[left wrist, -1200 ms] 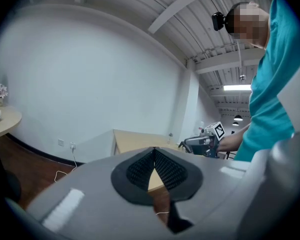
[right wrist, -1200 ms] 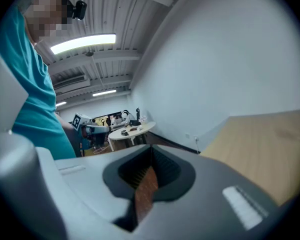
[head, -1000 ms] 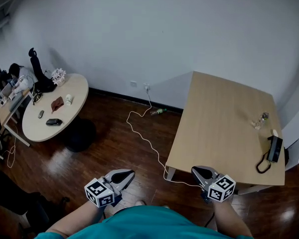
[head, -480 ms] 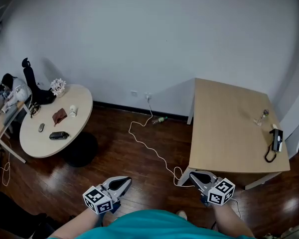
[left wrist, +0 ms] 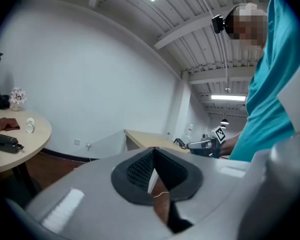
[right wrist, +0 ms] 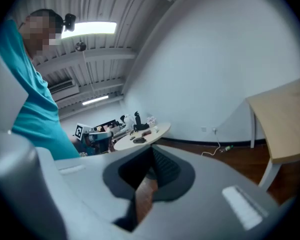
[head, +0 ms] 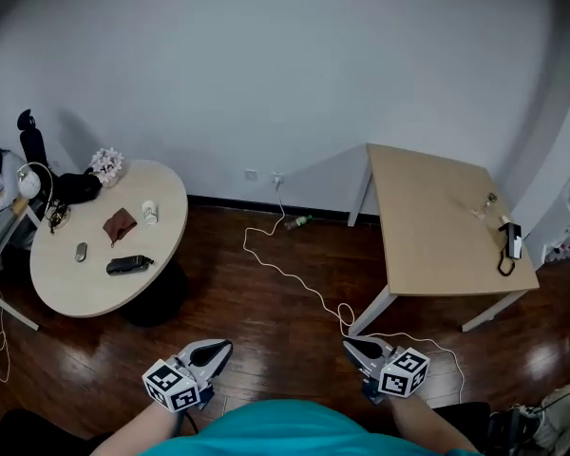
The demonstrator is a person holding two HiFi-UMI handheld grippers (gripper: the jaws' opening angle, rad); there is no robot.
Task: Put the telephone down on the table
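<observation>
telephone (head: 509, 239) on rectangular table (head: 427, 226)

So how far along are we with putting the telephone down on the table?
Done: the telephone lies on the rectangular table, near its right edge, with nothing gripping it. In hand: nothing; the left claw and right claw are both shut and empty, over the floor, clear of that table. Left: nothing that shows.
</observation>
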